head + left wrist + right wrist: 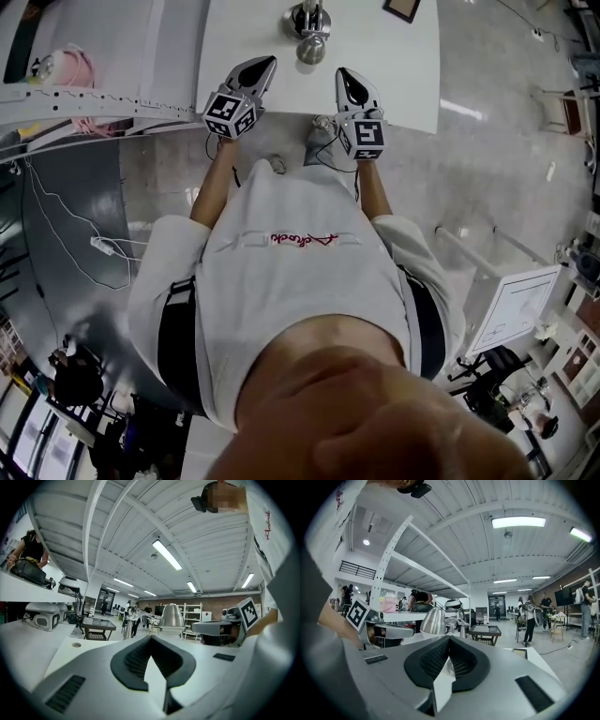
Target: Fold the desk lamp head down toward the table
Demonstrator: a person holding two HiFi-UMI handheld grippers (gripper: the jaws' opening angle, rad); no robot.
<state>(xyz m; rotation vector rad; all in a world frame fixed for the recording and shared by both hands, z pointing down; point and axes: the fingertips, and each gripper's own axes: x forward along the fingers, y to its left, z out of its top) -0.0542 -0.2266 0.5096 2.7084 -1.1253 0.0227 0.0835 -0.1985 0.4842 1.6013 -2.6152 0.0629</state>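
Observation:
The desk lamp (310,31) is silver metal and stands on the white table (384,66) at the top of the head view, its round head toward me. My left gripper (265,64) and right gripper (344,75) are held level over the table's near edge, one on each side of the lamp and short of it. Both are shut with nothing between the jaws. In the left gripper view the cone-shaped lamp head (171,616) stands ahead beyond the shut left gripper (151,639), with the right gripper's marker cube (249,612) beside it. The right gripper view shows the lamp head (434,620) ahead to the left of the right gripper (449,639).
A dark framed object (403,8) lies at the table's far edge. A white shelf rack (84,103) with a pink item (73,64) stands to the left. A white cable (103,246) trails on the floor. Several people (529,618) and a black trolley (96,625) are farther off.

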